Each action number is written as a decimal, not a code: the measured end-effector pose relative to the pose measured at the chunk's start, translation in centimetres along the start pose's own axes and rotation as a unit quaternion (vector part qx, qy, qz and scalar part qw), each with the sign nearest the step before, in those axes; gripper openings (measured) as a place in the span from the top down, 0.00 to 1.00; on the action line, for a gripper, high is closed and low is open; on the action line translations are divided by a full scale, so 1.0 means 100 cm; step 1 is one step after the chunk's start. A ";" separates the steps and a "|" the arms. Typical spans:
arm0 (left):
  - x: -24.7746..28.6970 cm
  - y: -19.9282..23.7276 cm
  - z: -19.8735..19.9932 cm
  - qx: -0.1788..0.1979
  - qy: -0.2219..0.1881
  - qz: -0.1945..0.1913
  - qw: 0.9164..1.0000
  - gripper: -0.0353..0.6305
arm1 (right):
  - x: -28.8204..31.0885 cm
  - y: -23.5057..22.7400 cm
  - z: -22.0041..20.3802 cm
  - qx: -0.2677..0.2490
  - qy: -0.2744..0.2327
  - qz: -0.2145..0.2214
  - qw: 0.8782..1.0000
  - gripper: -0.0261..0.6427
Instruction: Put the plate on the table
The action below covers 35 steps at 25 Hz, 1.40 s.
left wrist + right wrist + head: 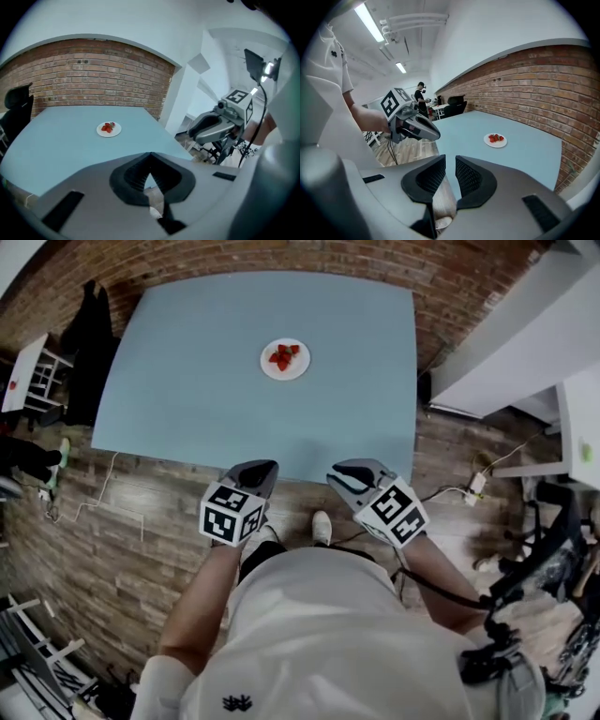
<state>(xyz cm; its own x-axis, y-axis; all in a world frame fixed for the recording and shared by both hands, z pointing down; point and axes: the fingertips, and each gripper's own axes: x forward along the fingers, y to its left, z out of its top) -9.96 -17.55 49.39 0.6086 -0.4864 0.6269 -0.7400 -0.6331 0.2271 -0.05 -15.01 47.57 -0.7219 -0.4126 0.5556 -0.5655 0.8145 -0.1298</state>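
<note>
A small white plate (285,360) with red strawberries rests on the light blue table (187,381), toward its far middle. It also shows in the left gripper view as the plate (108,129) and in the right gripper view as the plate (495,139). Both grippers hang short of the table's near edge, well apart from the plate. My left gripper (255,472) is shut, its tips touching (150,157) with nothing between them. My right gripper (345,474) holds nothing, and its jaws stand a narrow gap apart (450,161).
A brick wall (84,79) runs behind the table. A black chair (89,343) stands at the table's left end, beside a white rack (28,371). Cables and a power strip (473,486) lie on the wooden floor at right. A person (421,91) stands far off.
</note>
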 end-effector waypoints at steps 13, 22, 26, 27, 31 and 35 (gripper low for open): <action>-0.113 -0.065 -0.048 0.034 -0.032 -0.102 0.994 0.94 | 0.020 0.111 0.007 -0.048 0.019 0.029 0.998 0.89; -0.178 -0.074 -0.090 0.039 -0.044 -0.109 0.992 0.94 | 0.028 0.196 0.008 -0.062 0.019 0.042 0.997 0.92; -0.192 -0.085 -0.112 0.051 -0.041 -0.113 0.991 0.94 | 0.027 0.223 0.002 -0.057 0.020 0.037 0.997 0.92; -0.195 -0.088 -0.118 0.052 -0.040 -0.116 0.991 0.94 | 0.027 0.230 0.000 -0.057 0.021 0.036 0.998 0.92; -0.211 -0.091 -0.140 0.051 -0.040 -0.124 0.990 0.94 | 0.030 0.260 -0.006 -0.059 0.026 0.034 0.997 0.92; -0.227 -0.097 -0.157 0.070 -0.033 -0.123 0.989 0.94 | 0.029 0.282 -0.009 -0.061 0.025 0.032 0.997 0.92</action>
<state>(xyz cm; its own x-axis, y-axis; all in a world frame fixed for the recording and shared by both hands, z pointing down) -21.04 9.09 44.64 0.7860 -0.3432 0.5142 -0.5232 -0.8123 0.2575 -17.69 7.16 46.27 -0.7326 -0.3399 0.5897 -0.4639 0.8834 -0.0671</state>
